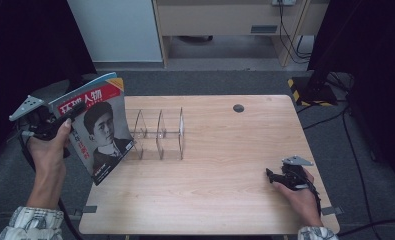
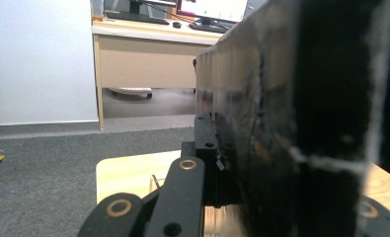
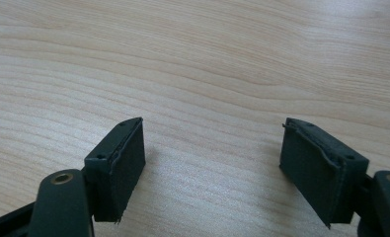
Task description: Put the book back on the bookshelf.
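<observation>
A magazine point(image 1: 101, 130) with a red title band and a portrait on its cover is held upright and tilted at the table's left edge. My left gripper point(image 1: 67, 116) is shut on its left edge, above the table's corner. In the left gripper view the magazine point(image 2: 301, 118) runs edge-on as a dark slab clamped between the jaws. A clear acrylic rack point(image 1: 157, 132) with several upright dividers stands on the table just right of the magazine. My right gripper point(image 1: 272, 176) rests low at the table's right front, jaws wide apart over bare wood point(image 3: 212, 143), nothing between them.
The wooden table point(image 1: 220, 170) has a round cable hole point(image 1: 238, 108) at the back. Grey carpet surrounds it. A desk point(image 2: 148, 54) with monitors stands behind, cables and a black stand point(image 1: 315, 85) lie at the back right.
</observation>
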Action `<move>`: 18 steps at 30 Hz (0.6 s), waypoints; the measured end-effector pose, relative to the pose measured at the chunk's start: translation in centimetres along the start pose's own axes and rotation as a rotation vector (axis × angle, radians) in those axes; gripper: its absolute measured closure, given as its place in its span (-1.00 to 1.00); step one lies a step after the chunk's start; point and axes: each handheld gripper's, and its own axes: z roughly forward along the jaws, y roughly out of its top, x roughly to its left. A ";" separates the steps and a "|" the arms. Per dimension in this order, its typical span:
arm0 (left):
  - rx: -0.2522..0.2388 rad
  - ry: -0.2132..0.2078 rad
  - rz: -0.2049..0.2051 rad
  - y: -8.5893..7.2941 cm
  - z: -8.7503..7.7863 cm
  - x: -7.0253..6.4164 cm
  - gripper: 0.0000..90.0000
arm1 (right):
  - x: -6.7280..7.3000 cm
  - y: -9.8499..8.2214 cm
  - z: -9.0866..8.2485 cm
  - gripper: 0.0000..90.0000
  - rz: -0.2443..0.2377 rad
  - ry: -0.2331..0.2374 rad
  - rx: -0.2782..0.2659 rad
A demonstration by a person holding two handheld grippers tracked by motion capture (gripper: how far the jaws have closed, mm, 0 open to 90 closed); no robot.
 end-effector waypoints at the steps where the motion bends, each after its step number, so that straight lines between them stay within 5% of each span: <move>1: -0.002 0.002 0.000 -0.1 0.2 0.0 0.92 | 0.0 0.0 0.0 -0.44 0.000 0.000 0.000; 18: -0.014 0.042 0.042 -1.5 3.6 -0.2 0.92 | 0.0 0.0 0.0 -0.44 -0.002 0.000 0.000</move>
